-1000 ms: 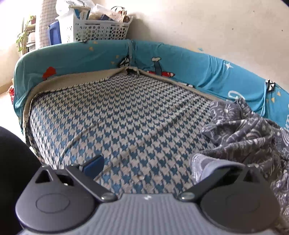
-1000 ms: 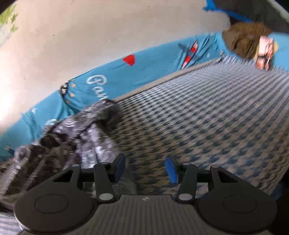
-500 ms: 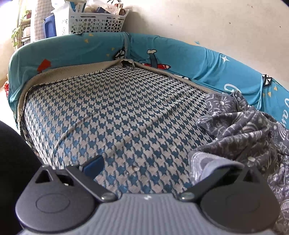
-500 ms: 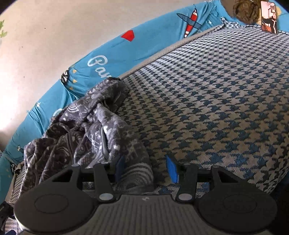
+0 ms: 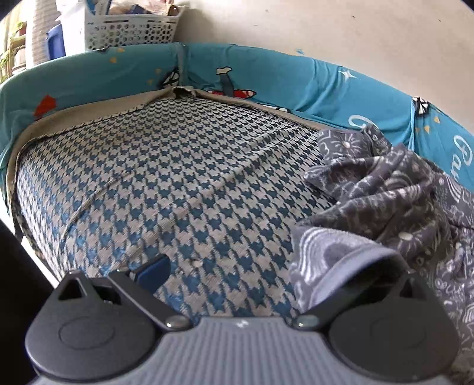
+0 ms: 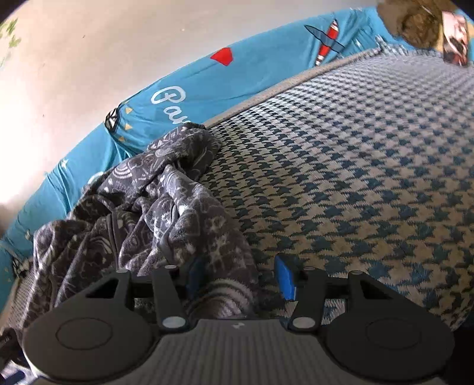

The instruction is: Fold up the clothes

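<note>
A crumpled grey garment with a white pattern [image 5: 385, 195] lies at the right side of the houndstooth bed cover [image 5: 177, 177]. My left gripper [image 5: 263, 266] stands wide open just above the cover. Its left blue pad [image 5: 154, 271] is bare, and a fold of the garment drapes over its right finger and hides it. In the right wrist view the same garment [image 6: 148, 201] is heaped at the left. My right gripper [image 6: 240, 277] has a grey fold between its blue pads [image 6: 286, 277]. Its jaws are opening, with a gap on the right side.
A teal printed bumper [image 5: 266, 80] runs along the bed's far and left sides under a pale wall. A white plastic basket [image 5: 133, 29] with clutter stands behind it. A brown heap [image 6: 414, 23] lies at the far right corner.
Both grippers have sunk toward the bed. The right one swung onto the garment, whose fold has come between its pads. The left view shows the same draped fold, a little nearer.
</note>
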The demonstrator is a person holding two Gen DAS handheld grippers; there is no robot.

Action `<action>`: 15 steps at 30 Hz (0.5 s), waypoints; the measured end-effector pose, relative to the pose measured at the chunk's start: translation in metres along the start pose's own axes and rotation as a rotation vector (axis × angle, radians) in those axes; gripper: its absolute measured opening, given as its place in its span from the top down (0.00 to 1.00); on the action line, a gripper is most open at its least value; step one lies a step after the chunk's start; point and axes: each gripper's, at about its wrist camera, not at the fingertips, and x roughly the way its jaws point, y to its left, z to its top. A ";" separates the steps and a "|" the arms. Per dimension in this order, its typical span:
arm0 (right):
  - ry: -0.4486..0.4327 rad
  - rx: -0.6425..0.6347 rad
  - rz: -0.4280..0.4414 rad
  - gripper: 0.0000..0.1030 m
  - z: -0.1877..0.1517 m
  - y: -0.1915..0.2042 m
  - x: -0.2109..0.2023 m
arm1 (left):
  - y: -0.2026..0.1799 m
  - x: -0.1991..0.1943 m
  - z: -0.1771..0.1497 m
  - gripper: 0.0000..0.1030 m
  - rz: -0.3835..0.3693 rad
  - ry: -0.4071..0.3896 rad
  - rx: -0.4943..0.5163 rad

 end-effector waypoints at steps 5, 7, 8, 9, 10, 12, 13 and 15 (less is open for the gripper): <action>-0.005 -0.058 -0.021 0.46 -0.005 0.007 0.004 | -0.005 0.009 0.007 0.00 -0.010 -0.014 0.026; -0.005 -0.051 -0.017 0.46 -0.005 0.006 0.004 | -0.006 0.011 0.012 0.00 -0.008 -0.028 0.039; -0.007 -0.050 -0.016 0.46 -0.005 0.006 0.005 | -0.006 0.012 0.014 0.00 -0.005 -0.035 0.044; -0.009 -0.059 -0.020 0.47 -0.005 0.007 0.005 | -0.006 0.013 0.016 0.00 -0.002 -0.040 0.045; -0.011 -0.068 -0.023 0.53 -0.006 0.008 0.006 | -0.005 0.014 0.018 0.00 0.001 -0.044 0.045; -0.013 -0.094 -0.033 0.64 -0.007 0.011 0.007 | -0.002 0.014 0.019 0.00 0.001 -0.050 0.037; -0.013 -0.091 -0.030 0.74 -0.007 0.011 0.006 | -0.001 0.014 0.019 0.00 0.001 -0.053 0.034; -0.015 -0.084 -0.025 0.82 -0.007 0.011 0.005 | 0.001 0.013 0.019 0.00 0.002 -0.065 0.028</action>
